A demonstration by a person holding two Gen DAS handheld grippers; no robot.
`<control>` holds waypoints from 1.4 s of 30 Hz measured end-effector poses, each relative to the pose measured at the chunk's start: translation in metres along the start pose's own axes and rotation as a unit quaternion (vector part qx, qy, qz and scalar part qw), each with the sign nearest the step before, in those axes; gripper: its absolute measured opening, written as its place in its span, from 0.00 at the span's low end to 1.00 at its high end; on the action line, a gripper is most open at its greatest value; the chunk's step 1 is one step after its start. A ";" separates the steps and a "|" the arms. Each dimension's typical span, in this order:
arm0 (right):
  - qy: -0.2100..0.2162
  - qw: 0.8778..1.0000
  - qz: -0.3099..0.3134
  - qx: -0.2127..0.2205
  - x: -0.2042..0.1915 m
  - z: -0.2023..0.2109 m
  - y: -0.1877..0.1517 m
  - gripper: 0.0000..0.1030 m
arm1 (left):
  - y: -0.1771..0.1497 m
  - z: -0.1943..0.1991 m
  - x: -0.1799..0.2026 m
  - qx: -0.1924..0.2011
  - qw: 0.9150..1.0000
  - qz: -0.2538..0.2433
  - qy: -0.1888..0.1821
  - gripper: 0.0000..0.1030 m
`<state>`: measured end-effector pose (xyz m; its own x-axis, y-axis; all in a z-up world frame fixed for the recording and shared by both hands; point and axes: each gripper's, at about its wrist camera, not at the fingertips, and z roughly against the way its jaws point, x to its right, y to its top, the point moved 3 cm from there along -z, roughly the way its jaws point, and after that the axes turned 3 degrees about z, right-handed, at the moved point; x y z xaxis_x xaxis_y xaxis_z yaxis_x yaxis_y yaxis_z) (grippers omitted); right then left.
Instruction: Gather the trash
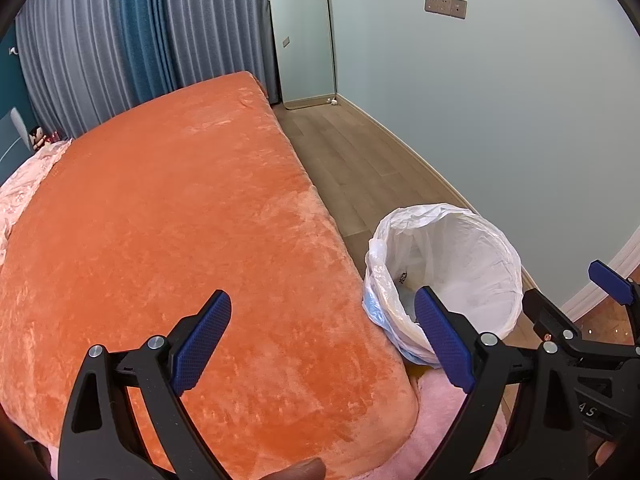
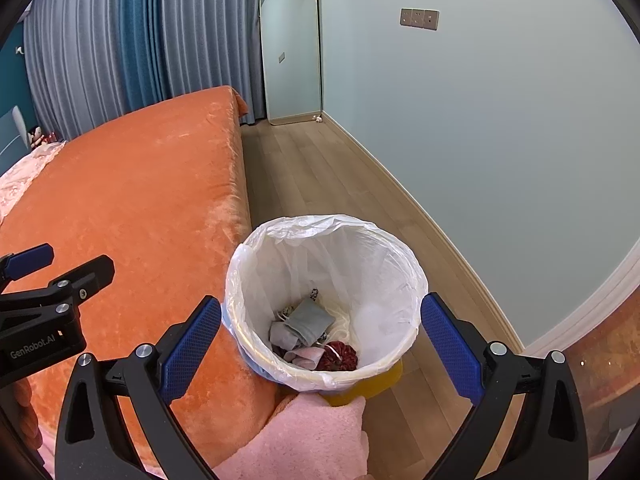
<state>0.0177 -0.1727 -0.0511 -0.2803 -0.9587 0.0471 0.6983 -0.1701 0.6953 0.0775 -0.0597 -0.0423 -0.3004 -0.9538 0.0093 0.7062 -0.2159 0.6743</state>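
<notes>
A yellow trash bin with a white plastic liner stands on the wood floor against the bed's near corner; it also shows in the left wrist view. Inside lie grey and white crumpled pieces and a dark red wad. My right gripper is open and empty, held above the bin's near rim. My left gripper is open and empty, above the corner of the orange bedspread, left of the bin. The right gripper's fingers show at the left wrist view's right edge.
The bed fills the left side. A pink fluffy blanket hangs below the bedspread at the near corner. A strip of wood floor runs between bed and pale wall to a standing mirror. Curtains hang behind the bed.
</notes>
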 end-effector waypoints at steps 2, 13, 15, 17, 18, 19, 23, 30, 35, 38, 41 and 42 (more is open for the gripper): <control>-0.001 1.000 0.000 -0.002 0.001 -0.001 -0.002 0.93 | -0.001 0.000 0.002 0.001 1.000 -0.003 0.002 0.86; -0.006 1.000 -0.006 -0.007 0.008 -0.001 -0.006 0.93 | -0.004 -0.001 0.008 0.000 1.000 -0.014 0.011 0.86; -0.005 1.000 -0.007 -0.008 0.008 -0.002 -0.006 0.93 | -0.005 -0.001 0.009 0.000 1.000 -0.016 0.009 0.86; -0.005 1.000 -0.008 -0.007 0.009 -0.001 -0.007 0.93 | -0.006 -0.001 0.010 0.000 1.000 -0.019 0.010 0.86; -0.005 1.000 -0.008 -0.008 0.009 -0.001 -0.007 0.93 | -0.006 -0.001 0.011 0.000 1.000 -0.021 0.010 0.86; -0.006 1.000 -0.009 -0.008 0.010 -0.002 -0.007 0.93 | -0.006 -0.001 0.011 0.000 1.000 -0.022 0.010 0.86; -0.007 1.000 -0.010 -0.008 0.011 -0.001 -0.008 0.93 | -0.008 0.000 0.014 0.002 1.000 -0.025 0.009 0.86; -0.007 1.000 -0.010 -0.010 0.012 -0.003 -0.012 0.93 | -0.009 0.001 0.017 0.001 0.999 -0.030 0.011 0.86; -0.007 1.000 -0.010 -0.011 0.011 -0.003 -0.012 0.93 | -0.010 0.000 0.019 0.002 0.999 -0.029 0.014 0.86; -0.008 1.000 -0.009 -0.010 0.011 -0.003 -0.013 0.93 | -0.010 0.000 0.020 0.002 0.999 -0.029 0.015 0.86; -0.009 1.000 -0.009 -0.010 0.011 -0.003 -0.012 0.93 | -0.010 0.000 0.020 0.002 0.999 -0.029 0.015 0.86; -0.008 1.000 -0.009 -0.010 0.011 -0.003 -0.012 0.93 | -0.010 0.000 0.020 0.002 0.999 -0.029 0.015 0.86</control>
<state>0.0078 -0.1821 -0.0614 -0.3045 -0.9514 0.0464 0.7061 -0.1927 0.6814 0.0647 -0.0762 -0.0492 -0.3208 -0.9457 -0.0527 0.6854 -0.2701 0.6762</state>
